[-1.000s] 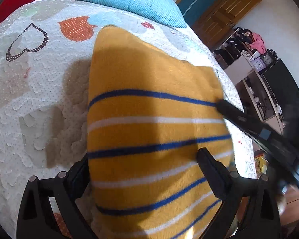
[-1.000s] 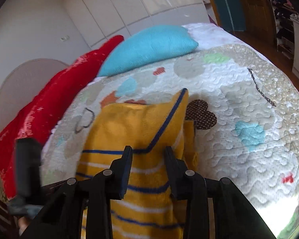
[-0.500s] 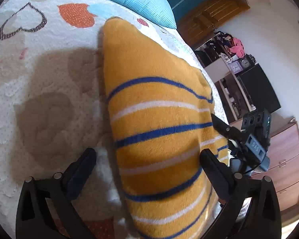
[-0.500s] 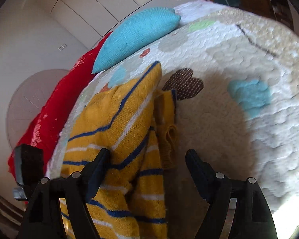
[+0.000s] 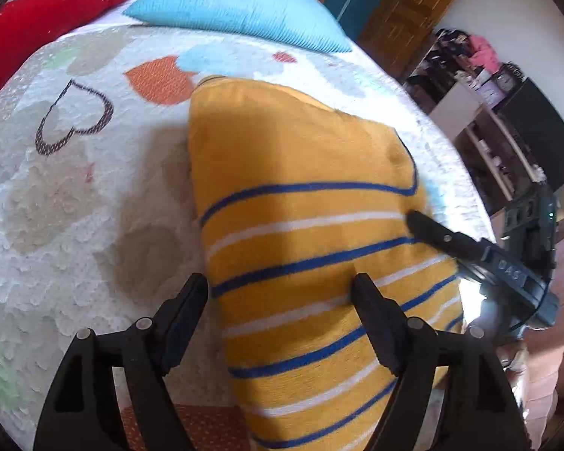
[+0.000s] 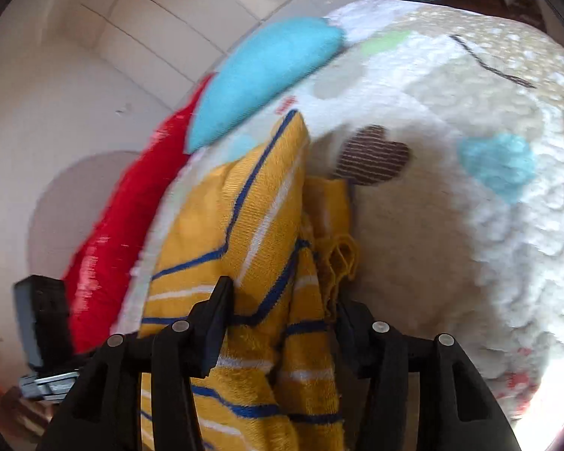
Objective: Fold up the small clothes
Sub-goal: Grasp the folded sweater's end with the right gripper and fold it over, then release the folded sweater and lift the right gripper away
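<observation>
— Left gripper [image 5: 280, 295]: jaws stood apart, straddling the near left edge of the yellow striped garment [image 5: 312, 233], gripping nothing. Where was the item logged?

— Yellow striped garment, one: lay on the heart-patterned quilt [image 5: 75, 195], short of the blue pillow [image 5: 237, 7] and red pillow [image 5: 52, 11]. Right gripper [image 6: 282, 304]: jaws parted too, cloth bunched between them; whether they touched it, I could not tell.

— Condition of the fold?

— Partly done, by my reckoning. From the left view the body looked doubled into a compact, smooth panel. From the right view the right-hand edge was untidy: a knit flap [image 6: 334, 233] spilled out beside the main stack, layers ruffled.

— Outstanding?

— Tucking that flap, squaring the edge, perhaps a last fold across. Nothing set aside as finished.
</observation>
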Demonstrator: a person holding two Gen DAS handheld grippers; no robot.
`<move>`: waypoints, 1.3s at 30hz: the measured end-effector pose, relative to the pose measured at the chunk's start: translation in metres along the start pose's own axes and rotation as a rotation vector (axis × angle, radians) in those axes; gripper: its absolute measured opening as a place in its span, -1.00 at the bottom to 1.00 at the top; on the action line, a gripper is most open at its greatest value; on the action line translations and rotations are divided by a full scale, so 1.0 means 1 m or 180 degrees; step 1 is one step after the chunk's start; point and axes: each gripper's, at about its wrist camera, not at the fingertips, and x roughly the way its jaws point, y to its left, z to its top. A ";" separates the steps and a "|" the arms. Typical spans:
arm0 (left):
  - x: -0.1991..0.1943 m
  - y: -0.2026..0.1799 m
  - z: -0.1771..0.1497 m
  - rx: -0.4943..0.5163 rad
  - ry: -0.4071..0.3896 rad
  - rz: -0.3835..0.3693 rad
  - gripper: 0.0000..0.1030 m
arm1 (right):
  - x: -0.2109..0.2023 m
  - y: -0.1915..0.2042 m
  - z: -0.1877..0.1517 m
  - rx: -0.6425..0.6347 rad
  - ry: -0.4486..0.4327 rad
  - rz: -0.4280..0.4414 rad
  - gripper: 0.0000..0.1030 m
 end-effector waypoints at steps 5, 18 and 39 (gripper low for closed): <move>-0.027 0.014 -0.023 -0.0212 -0.0277 -0.0128 0.62 | -0.044 -0.001 -0.005 0.0079 -0.0372 -0.0194 0.28; -0.183 -0.038 -0.121 0.0596 -0.2473 0.1308 1.00 | 0.025 0.078 0.011 -0.0886 -0.0197 -0.0573 0.19; -0.124 -0.101 -0.188 0.0549 -0.1202 0.0991 1.00 | -0.146 0.050 -0.171 -0.0656 -0.0710 -0.1157 0.46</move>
